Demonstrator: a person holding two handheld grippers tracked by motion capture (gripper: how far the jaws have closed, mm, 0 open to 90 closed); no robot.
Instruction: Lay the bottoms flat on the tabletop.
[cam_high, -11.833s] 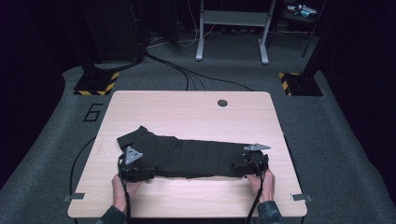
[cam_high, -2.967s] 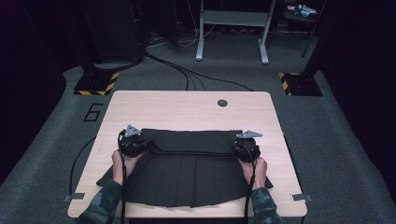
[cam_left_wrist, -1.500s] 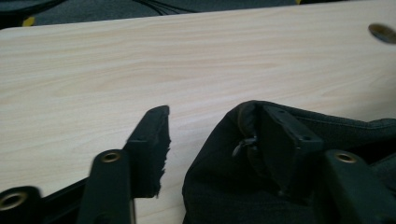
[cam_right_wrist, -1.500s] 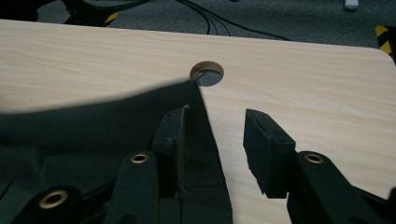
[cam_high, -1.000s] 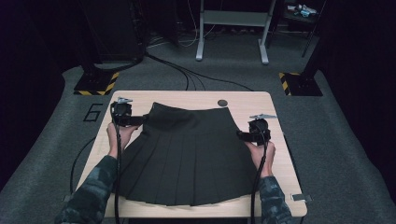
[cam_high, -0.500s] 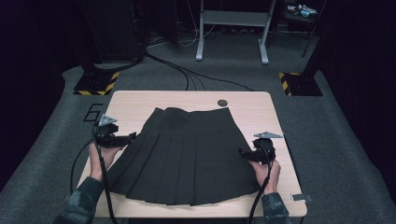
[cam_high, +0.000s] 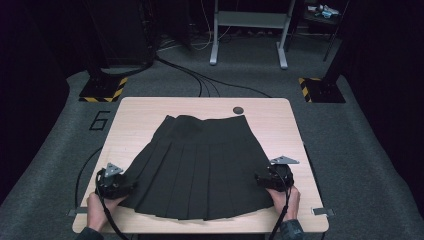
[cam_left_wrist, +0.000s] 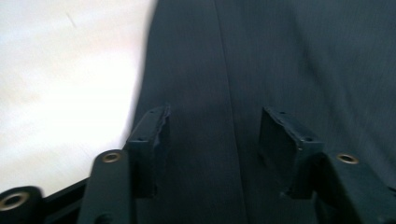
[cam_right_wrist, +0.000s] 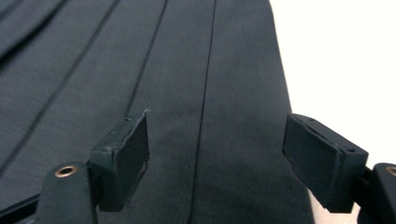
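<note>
A black pleated skirt (cam_high: 200, 165) lies spread flat on the wooden table (cam_high: 150, 107), waistband at the far side and hem toward the near edge. My left gripper (cam_high: 131, 188) sits at the skirt's near left hem corner. Its jaws have just been closing but stand apart, with flat skirt fabric (cam_left_wrist: 201, 70) under the gap of the left gripper (cam_left_wrist: 215, 114) and no pad pressing on it. My right gripper (cam_high: 258, 178) rests at the skirt's right edge near the hem. In its own view the right gripper (cam_right_wrist: 215, 120) is open wide over the pleats (cam_right_wrist: 187, 70), having opened further.
A round grommet hole (cam_high: 238, 109) sits at the table's far edge, just past the waistband. Bare wood shows left and right of the skirt. On the floor behind lie cables (cam_high: 200, 80), a metal stand (cam_high: 247, 35) and striped bases (cam_high: 102, 92).
Both hands have slid down the skirt's sides from near the waistband to the hem corners. The left gripper's jaws have narrowed. The skirt lies flat where it was.
</note>
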